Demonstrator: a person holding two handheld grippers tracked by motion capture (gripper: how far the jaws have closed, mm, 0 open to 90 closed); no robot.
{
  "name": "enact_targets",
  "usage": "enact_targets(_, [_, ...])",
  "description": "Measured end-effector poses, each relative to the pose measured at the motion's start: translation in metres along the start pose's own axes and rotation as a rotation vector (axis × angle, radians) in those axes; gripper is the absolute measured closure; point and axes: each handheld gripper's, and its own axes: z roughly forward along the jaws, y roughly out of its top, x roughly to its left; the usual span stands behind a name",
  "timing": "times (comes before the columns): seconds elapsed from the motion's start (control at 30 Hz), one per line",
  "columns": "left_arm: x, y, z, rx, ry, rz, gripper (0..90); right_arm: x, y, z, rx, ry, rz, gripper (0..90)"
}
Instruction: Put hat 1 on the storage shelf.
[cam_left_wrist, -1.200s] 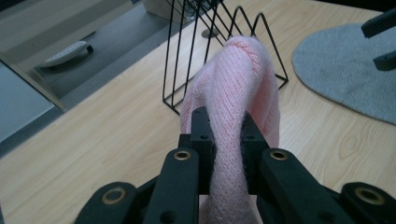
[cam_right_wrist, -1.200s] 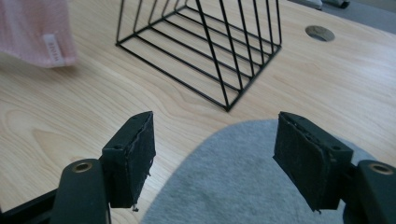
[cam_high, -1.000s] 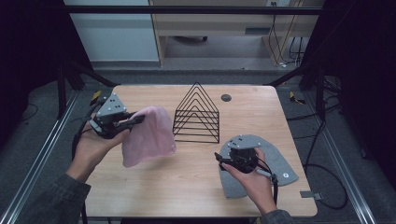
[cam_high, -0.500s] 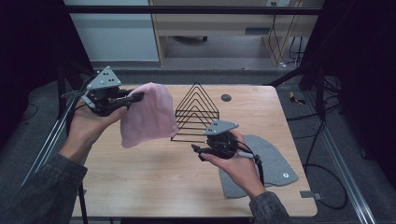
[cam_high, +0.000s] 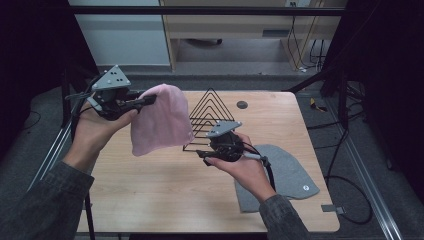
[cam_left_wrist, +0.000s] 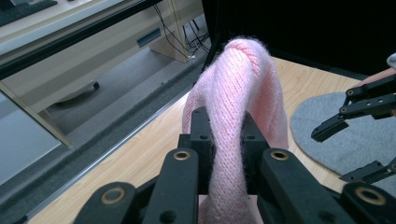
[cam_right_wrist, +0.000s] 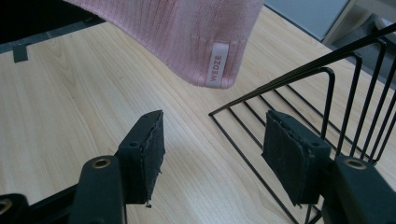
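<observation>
Left tongs (cam_high: 150, 100) pinching pink beanie (cam_high: 160, 120), long axis hanging down; right tongs (cam_high: 202, 156) spread, narrowing, empty.

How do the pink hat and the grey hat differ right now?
The pink hat hangs in the air, pinched by the left gripper; the grey hat lies flat on the table, untouched. The pink one is a fuzzy ribbed knit with a label at its hem; the grey one looks smoother, with a small round badge. Both are soft beanies.

Left gripper (cam_high: 145, 101) raised pink beanie (cam_high: 160, 120) off the table (cam_high: 150, 200). Right gripper (cam_high: 205, 157) left grey beanie (cam_high: 290, 172), moved beside wire rack (cam_high: 210, 107); jaws closing, nothing between.
</observation>
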Motion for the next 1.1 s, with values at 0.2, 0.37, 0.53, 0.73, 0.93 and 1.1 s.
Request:
enact_targets(0.2, [0.001,0.009,-0.002,-0.017,0.0,-0.004,80.8,-0.003,0.01,-0.004,-0.01,0.01,-0.002,36.2])
enact_targets(0.37, [-0.001,0.019,-0.002,-0.022,-0.002,0.003,80.8,-0.004,0.015,-0.005,-0.006,0.011,-0.01,35.5])
enact_targets(0.53, [-0.003,0.023,0.0,-0.035,-0.017,-0.004,80.8,-0.003,0.018,-0.006,-0.012,0.02,-0.008,35.5])
enact_targets(0.73, [-0.007,0.026,0.002,-0.038,-0.028,0.002,80.8,-0.003,0.016,-0.005,-0.013,0.026,-0.02,36.8])
enact_targets(0.93, [-0.016,0.03,0.002,-0.045,-0.052,0.015,80.8,-0.011,0.019,0.003,-0.002,0.011,0.025,34.2])
enact_targets(1.1, [-0.018,0.033,-0.001,-0.063,-0.073,0.018,80.7,-0.022,0.025,0.006,-0.011,0.044,0.049,29.6])
